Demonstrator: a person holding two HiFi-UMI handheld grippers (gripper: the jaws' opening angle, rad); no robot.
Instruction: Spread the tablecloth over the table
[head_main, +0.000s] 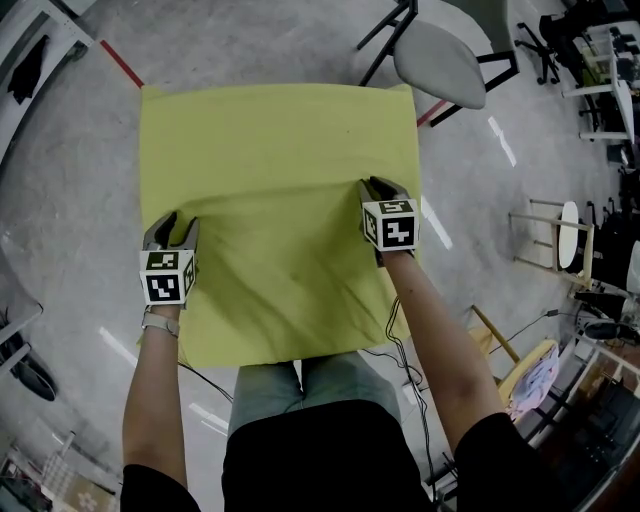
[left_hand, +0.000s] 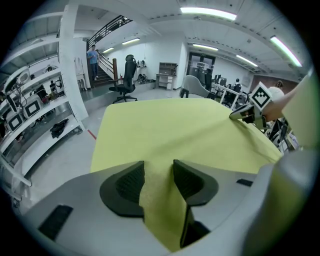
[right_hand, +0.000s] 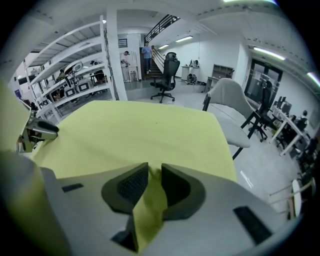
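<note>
The left gripper (head_main: 172, 226) and the right gripper (head_main: 381, 189) each clench a fold of the spread yellow cloth (head_main: 280, 150), near its left and right edges.

Black short-sleeved top (head_main: 320, 465), pale jeans (head_main: 300, 385), white wristband (head_main: 160, 322); black-white marker cubes (head_main: 167, 276), black cable (head_main: 397, 338).

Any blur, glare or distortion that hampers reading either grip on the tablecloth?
Head view: sharp, even light, lamp streaks on the floor only. Left gripper view: fisheye bending, dark corners, left gripper crisp on the tablecloth fold. Right gripper view: same bending, right gripper clearly pinching it.
</note>
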